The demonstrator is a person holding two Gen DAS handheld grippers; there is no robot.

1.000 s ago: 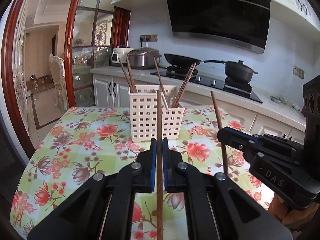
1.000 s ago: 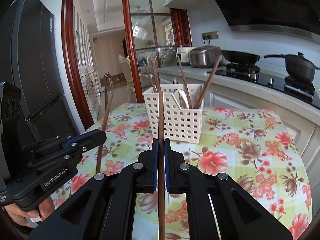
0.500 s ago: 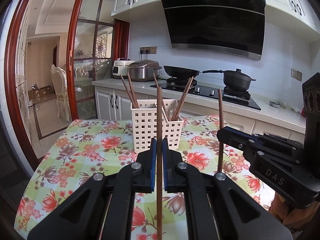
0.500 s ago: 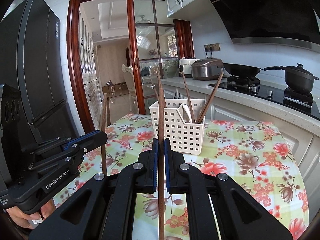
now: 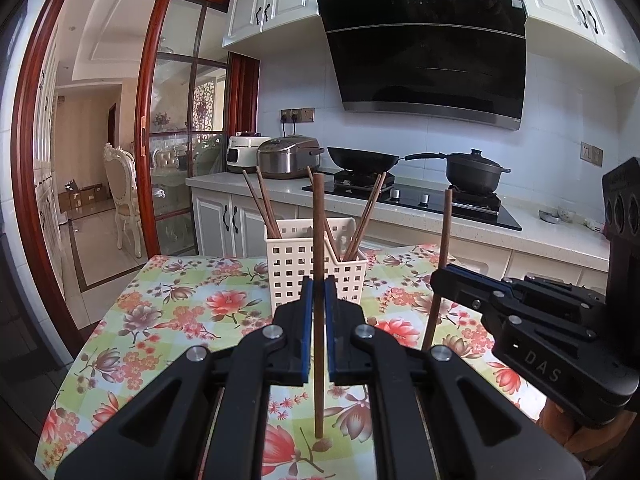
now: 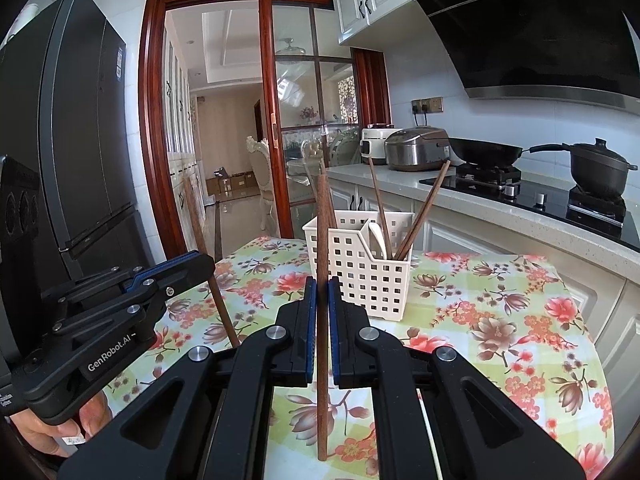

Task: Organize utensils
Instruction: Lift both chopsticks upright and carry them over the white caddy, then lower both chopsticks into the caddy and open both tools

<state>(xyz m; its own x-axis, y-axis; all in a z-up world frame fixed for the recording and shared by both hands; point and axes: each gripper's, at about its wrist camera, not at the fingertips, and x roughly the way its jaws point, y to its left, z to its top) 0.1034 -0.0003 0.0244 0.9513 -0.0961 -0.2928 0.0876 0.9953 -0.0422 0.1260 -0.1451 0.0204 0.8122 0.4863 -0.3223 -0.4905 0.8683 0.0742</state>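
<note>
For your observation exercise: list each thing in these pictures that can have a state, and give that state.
left gripper: shut on a chopstick
left chopstick: upright, off the table
right gripper: shut on a chopstick
right chopstick: upright, off the table
white basket: standing, holding chopsticks and a spoon
black pot: lid on

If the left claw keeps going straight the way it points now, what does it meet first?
Probably the white utensil basket, standing dead ahead of the left claw on the floral table; the chopstick it grips would likely touch first. Depth is unclear.
</note>
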